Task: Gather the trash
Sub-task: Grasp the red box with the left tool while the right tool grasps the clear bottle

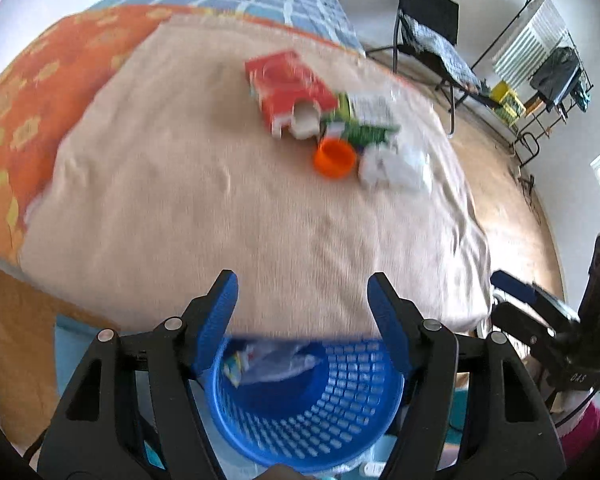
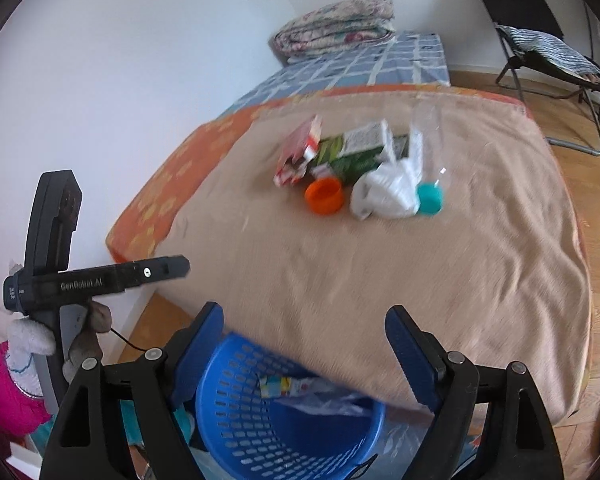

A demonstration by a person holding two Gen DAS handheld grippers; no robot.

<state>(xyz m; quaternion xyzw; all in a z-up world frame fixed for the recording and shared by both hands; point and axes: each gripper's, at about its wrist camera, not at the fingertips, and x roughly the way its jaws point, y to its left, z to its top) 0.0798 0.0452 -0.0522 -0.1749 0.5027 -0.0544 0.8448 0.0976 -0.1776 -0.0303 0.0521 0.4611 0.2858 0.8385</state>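
Trash lies in a loose pile near the middle of the bed [image 2: 380, 280], on the tan blanket, well apart from both claws. Below the bed's near edge stands the blue basket [image 2: 284, 432], partly tucked under the overhanging blanket, with a clear wrapper and a colourful scrap already inside.

In the pile, largest first: a red carton [image 1: 288, 88] with an open end, a green and white carton [image 2: 356, 152] touching it, a clear plastic bottle [image 2: 424, 136] whose teal cap [image 2: 430, 198] points toward the basket, a crumpled white bag [image 2: 384, 194] leaning on the bottle, and an orange cup [image 2: 324, 197] lying on its side just beside the bag.

Both claws are spread wide and hold nothing: the left claw [image 1: 302, 320] and the right claw [image 2: 304, 344] each hover above the basket rim.

Risks, as I judge them: the pieces touch and overlap, so closing on one could drag or scatter its neighbours. The bottle and cup are round and may roll on the soft blanket. The thin bag could slip from the fingers. The overhanging blanket covers part of the basket mouth, so a drop might land on the floor.
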